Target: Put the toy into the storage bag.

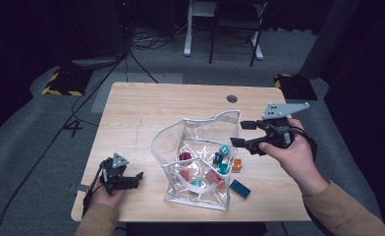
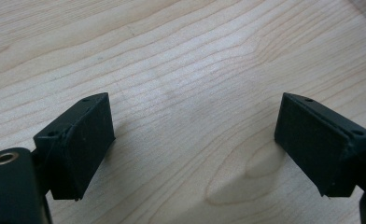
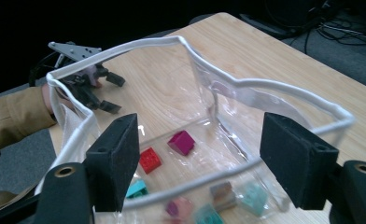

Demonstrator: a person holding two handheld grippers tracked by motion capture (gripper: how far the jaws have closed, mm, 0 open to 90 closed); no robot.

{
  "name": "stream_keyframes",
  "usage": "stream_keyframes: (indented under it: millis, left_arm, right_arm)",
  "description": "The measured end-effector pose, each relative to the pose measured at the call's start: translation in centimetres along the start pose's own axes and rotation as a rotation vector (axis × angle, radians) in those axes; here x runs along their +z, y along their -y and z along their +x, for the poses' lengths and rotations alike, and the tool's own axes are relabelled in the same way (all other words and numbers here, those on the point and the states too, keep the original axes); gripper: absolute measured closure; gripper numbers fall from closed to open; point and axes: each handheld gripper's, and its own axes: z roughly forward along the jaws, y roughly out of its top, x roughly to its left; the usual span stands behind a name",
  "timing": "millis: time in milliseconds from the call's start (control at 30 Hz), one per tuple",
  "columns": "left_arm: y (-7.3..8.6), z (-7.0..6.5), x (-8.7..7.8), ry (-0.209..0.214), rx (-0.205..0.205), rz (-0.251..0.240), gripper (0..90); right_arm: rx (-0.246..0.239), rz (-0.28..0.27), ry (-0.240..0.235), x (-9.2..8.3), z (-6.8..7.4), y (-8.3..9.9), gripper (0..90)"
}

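Right claw [image 1: 243,133]: empty, jaws spread wide, held right of centre in the high view, just beside the pouch's far right rim; in the right gripper view its jaws frame the pouch mouth, probably lined up to catch the rim or reach inside.
Left claw [image 1: 134,179]: also spread and empty, low at the lower left of the high view, well apart from the pouch; it seems parked while the other hand works. The left gripper view has bare wood between its jaws.
Table [image 1: 141,105]: light wood, filling the middle of the high view; its far half lies bare.
Clear pouch [image 1: 196,162]: transparent with a white rim, standing open at centre, the mouth gaping upward so pieces can drop in.
Blocks inside [image 3: 180,142]: magenta, red, teal and pink ones lie on the pouch floor.
Blue brick [image 1: 240,188]: outside, just beside the pouch's lower right corner.
Orange block [image 1: 236,165]: outside too, near the right wall; both likely await loading.
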Motion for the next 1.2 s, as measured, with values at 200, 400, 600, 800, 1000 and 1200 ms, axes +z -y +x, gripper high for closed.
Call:
stream_keyframes:
  millis: [200,400,600,800,1000,1200]
  left_arm:
    - [0.0,0.0,0.0,0.001,-0.001,0.003,12.1]
    - [0.0,0.0,0.0,0.001,-0.001,0.002,12.1]
    - [0.0,0.0,0.0,0.001,-0.001,0.003,12.1]
    - [0.0,0.0,0.0,0.001,-0.001,0.002,12.1]
    - [0.0,0.0,0.0,0.001,-0.001,0.002,12.1]
    - [0.0,0.0,0.0,0.0,0.0,0.001,12.1]
  right_arm:
    - [0.028,-0.009,0.034,-1.5,-1.3,1.1,29.3]
    - [0.052,-0.007,0.082,-2.3,-2.8,2.0,30.2]
    - [0.07,-0.007,0.129,-2.5,-4.5,3.0,30.2]
    - [0.089,0.008,0.142,-1.2,-5.7,5.0,30.2]
    - [0.097,0.04,0.135,0.5,-5.9,7.2,30.2]
    - [0.097,0.076,0.127,2.4,-6.0,9.3,30.2]
